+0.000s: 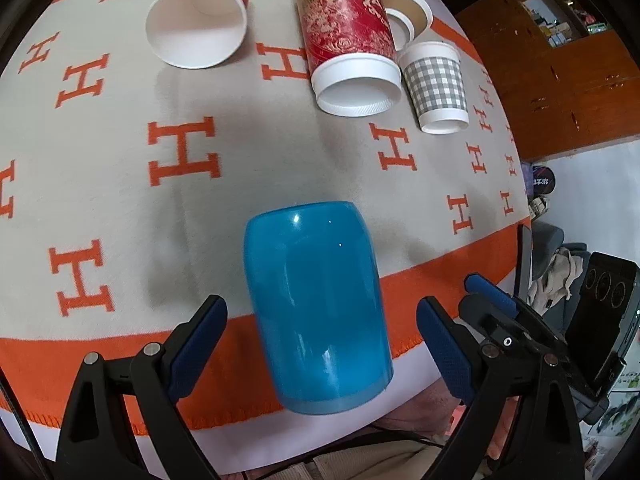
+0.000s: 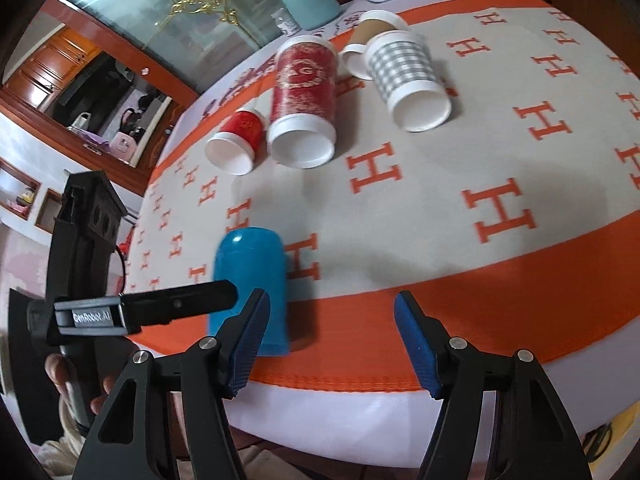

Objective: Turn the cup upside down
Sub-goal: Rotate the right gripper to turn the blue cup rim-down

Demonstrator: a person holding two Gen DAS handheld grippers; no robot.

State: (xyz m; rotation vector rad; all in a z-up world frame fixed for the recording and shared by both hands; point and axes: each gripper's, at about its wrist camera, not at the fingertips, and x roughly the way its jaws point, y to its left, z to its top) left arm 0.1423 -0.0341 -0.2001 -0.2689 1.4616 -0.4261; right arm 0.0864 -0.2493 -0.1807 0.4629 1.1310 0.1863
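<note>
A glossy blue cup (image 1: 316, 304) stands with its closed, rounded end up near the table's front edge, on the orange border of the cloth. It also shows in the right wrist view (image 2: 252, 280). My left gripper (image 1: 322, 344) is open, its fingers on either side of the cup without touching it. My right gripper (image 2: 332, 344) is open and empty, just right of the cup, with its left finger (image 2: 246, 344) in front of the cup's lower part. The right gripper also shows in the left wrist view (image 1: 496, 304).
Several paper cups lie on their sides at the back: a white one (image 1: 196, 24), a tall red one (image 1: 348, 36), a grey checked one (image 1: 436, 88), a brown one (image 1: 408, 12). A grey cloth with orange H marks (image 1: 184, 152) covers the table. Its front edge is close.
</note>
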